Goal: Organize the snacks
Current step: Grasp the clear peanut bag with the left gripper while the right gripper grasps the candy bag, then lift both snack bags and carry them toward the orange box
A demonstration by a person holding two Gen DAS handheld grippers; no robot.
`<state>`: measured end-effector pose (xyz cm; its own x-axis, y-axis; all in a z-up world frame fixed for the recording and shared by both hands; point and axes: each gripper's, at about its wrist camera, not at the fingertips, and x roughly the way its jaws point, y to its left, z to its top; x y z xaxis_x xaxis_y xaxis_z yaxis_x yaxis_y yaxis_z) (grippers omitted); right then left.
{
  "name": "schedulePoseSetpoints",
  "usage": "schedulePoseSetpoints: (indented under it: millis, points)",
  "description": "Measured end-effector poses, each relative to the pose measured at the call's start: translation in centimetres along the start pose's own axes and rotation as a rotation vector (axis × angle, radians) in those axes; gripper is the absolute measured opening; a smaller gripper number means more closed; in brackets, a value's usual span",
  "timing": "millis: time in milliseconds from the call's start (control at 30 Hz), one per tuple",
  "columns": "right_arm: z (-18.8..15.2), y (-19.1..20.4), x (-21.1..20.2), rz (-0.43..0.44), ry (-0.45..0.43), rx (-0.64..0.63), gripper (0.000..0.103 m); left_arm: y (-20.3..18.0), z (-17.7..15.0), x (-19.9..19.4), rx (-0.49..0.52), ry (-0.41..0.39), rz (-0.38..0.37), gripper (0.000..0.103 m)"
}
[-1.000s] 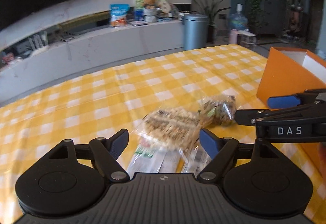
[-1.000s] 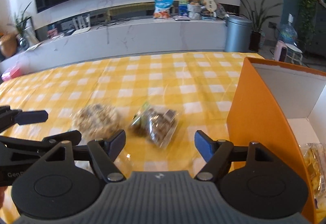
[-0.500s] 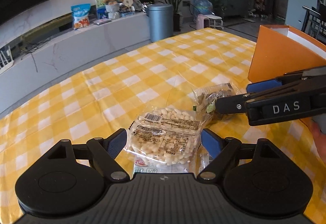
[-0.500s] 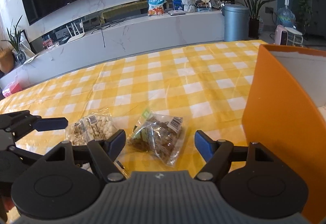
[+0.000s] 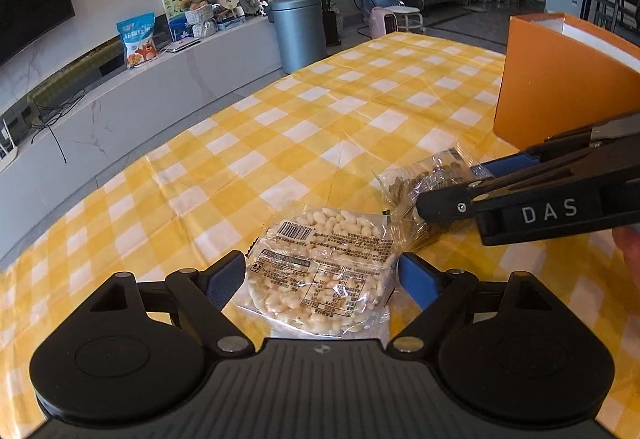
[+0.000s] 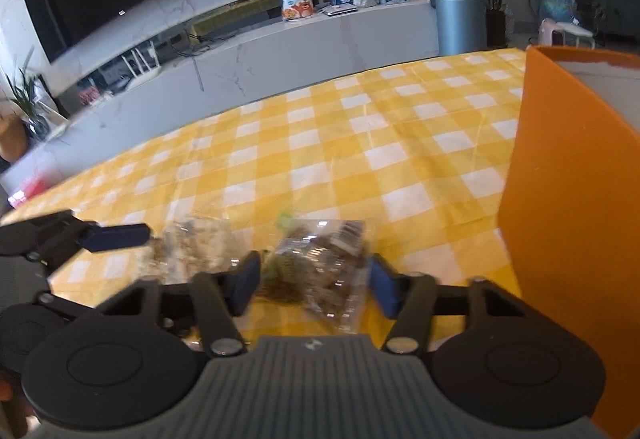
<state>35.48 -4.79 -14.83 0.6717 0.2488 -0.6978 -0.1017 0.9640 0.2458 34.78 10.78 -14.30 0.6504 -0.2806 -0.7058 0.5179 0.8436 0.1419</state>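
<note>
Two packs: each lies on the yellow check cloth (image 5: 320,111), one per gripper.
Left gripper (image 5: 320,275): jaws opening wide to straddle the pale pack (image 5: 324,271), apparently not pressing.
Right gripper (image 6: 312,281): jaws closing round the brown pack (image 6: 320,267); contact unclear through blur.
Box (image 5: 560,79): orange, far right, probably their destination.

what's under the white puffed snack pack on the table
Another flat packet peeks out beneath the white puffed snack pack, showing only a pale edge. The rest is covered, so its contents cannot be told.

"DAS" on the right gripper (image 5: 460,195)
</note>
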Motion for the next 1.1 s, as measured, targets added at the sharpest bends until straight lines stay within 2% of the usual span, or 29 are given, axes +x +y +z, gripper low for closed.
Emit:
schedulePoseSetpoints:
  millis: [233, 400, 533, 600, 767, 900, 1100]
  points:
    - [-0.2, 0.5, -0.2, -0.011, -0.002, -0.056, 0.047, 0.7, 0.3, 0.7, 0.057, 0.035, -0.016, 0.103]
    - [-0.1, -0.1, -0.1, 0.004, 0.006, -0.035, 0.047, 1.8, 0.1, 1.5, -0.028, 0.037, -0.029, 0.103]
    - [-0.1, -0.2, -0.1, 0.005, 0.007, -0.033, 0.047, 1.5, 0.0, 2.1, -0.029, 0.043, -0.013, 0.103]
    - [0.1, -0.2, 0.1, 0.005, 0.008, -0.031, 0.047, 2.0, 0.1, 2.3, -0.075, 0.053, -0.026, 0.103]
    - [0.2, -0.4, 0.2, 0.011, 0.014, -0.024, 0.047, 1.6, 0.1, 2.0, -0.095, 0.056, -0.01, 0.103]
    - [0.2, -0.3, 0.3, 0.008, 0.018, -0.014, 0.043, 1.0, 0.2, 1.5, -0.101, 0.062, 0.017, 0.096]
    - [0.5, -0.2, 0.0, 0.003, 0.022, -0.01, 0.036, 0.0, 0.0, 0.6, -0.131, 0.06, 0.056, 0.094]
